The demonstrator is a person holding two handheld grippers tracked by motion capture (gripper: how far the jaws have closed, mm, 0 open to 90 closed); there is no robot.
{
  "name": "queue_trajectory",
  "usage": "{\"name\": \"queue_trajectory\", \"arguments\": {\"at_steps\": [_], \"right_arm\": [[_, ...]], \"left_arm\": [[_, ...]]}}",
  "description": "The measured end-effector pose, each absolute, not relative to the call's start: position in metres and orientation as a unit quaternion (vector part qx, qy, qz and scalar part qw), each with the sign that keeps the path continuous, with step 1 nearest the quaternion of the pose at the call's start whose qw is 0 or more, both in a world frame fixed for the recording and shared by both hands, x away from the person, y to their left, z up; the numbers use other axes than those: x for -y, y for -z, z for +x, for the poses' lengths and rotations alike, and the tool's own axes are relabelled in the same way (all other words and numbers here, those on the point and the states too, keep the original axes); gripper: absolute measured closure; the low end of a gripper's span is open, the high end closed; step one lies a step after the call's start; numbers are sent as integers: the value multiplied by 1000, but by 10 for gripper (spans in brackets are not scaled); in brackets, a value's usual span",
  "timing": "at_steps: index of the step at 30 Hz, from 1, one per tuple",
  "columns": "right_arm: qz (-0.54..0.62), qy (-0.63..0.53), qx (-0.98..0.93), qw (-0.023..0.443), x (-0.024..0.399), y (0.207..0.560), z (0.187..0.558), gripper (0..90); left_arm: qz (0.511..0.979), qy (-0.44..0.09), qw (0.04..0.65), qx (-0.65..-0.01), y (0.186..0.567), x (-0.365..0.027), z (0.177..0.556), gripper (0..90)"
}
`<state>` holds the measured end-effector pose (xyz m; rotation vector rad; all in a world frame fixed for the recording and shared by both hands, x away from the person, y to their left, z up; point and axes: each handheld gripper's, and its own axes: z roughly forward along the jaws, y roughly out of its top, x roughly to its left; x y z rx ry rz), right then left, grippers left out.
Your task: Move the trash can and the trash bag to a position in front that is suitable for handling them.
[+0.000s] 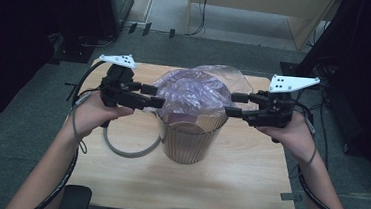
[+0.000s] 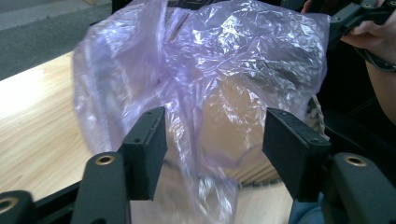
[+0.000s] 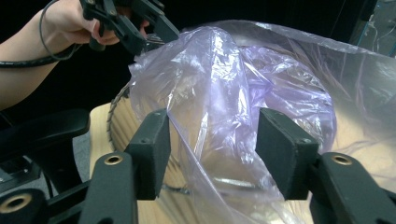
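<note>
Here, from the high view, a translucent purple plastic bag (image 1: 194,92) sits crumpled and puffed up in the mouth of a ribbed tan bin (image 1: 187,137), its film billowing above the rim and spilling a little over the far side. The bin stands about mid-table on the wooden table (image 1: 248,174), with a grey ring (image 1: 127,147) lying just left of it. The left gripper (image 1: 155,96) is at the bin's left, the right gripper (image 1: 236,104) at its right, both level with the bag's edges.

In the left gripper view the bag (image 2: 210,70) looks glossy and heavily wrinkled, with the bin's tan wall showing dimly through it. Film hangs between the jaws, which stand apart and do not press it: released.

In the right gripper view the bag (image 3: 243,79) rises in a folded peak above the bin (image 3: 123,126). A loose sheet of film runs between the spread jaws, unpinched, so this tool too has let go
</note>
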<state>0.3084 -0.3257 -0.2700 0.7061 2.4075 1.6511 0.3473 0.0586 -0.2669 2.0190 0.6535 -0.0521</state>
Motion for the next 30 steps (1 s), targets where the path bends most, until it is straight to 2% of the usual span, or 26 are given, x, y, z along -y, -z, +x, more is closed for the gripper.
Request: {"name": "queue_trajectory", "arguments": {"at_steps": [3, 5, 6, 7, 9, 10, 11, 12, 16, 23, 30], "right_arm": [[235, -549, -799, 68, 322, 272, 311, 430], [234, -549, -800, 66, 316, 277, 313, 453], [236, -547, -801, 65, 314, 278, 313, 490], [237, -541, -804, 64, 312, 279, 314, 545], [237, -537, -807, 59, 311, 280, 314, 686], [237, -537, -807, 59, 311, 280, 314, 686], [236, -534, -810, 51, 311, 280, 313, 775], [232, -529, -816, 37, 311, 279, 312, 891], [225, -530, -817, 23, 310, 275, 306, 900], [213, -544, -812, -2, 302, 269, 295, 872], [194, -518, -832, -31, 287, 281, 278, 899]], "left_arm": [[831, 24, 488, -266, 270, -52, 350, 360], [844, 5, 470, -259, 274, -40, 352, 369], [850, -6, 460, -258, 276, -37, 352, 410], [850, -6, 460, -258, 276, -37, 352, 487], [859, -1, 438, -265, 278, -33, 352, 615], [859, -1, 438, -265, 278, -33, 352, 696], [860, 6, 433, -269, 278, -34, 352, 696], [857, 18, 435, -275, 277, -36, 352, 818], [847, 32, 460, -266, 268, -48, 349, 892], [845, 44, 466, -258, 256, -63, 337, 898], [845, 63, 464, -259, 261, -85, 327, 896]]}}
